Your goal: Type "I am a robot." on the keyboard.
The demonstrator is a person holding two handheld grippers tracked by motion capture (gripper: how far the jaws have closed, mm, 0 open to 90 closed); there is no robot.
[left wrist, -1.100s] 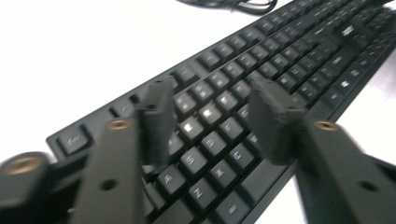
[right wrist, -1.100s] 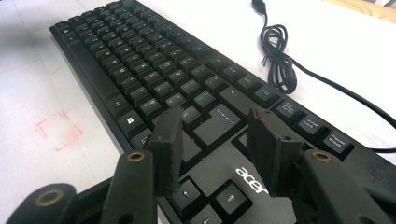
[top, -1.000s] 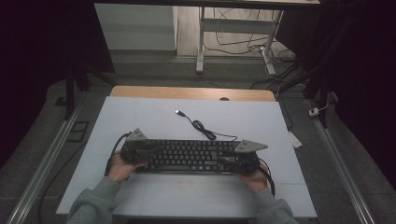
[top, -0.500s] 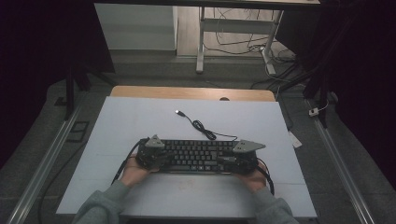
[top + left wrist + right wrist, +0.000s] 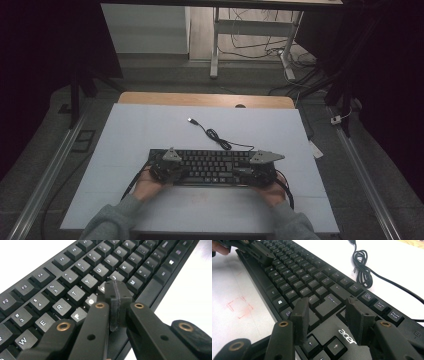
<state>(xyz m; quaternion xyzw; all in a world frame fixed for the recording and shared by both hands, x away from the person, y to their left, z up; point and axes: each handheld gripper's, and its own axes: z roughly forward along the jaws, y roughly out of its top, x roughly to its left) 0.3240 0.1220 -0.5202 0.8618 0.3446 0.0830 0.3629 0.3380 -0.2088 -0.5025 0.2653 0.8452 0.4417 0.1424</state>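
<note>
Matt black plastic keyboard (image 5: 212,165) (printed white legends), smooth pale table (image 5: 150,125), glossy rubbery cable (image 5: 362,270)

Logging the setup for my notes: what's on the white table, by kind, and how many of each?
Keyboard: 1
Keyboard cable with USB plug: 1
Handheld grippers: 2, left gripper shut, right gripper open
Total: 4

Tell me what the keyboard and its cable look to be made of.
Keyboard: probably moulded plastic, matte black, with printed white legends and a soft sheen on the keycaps. Cable: likely rubber or vinyl sheathing, smooth black, since it holds loose coils and bends on the table.
</note>
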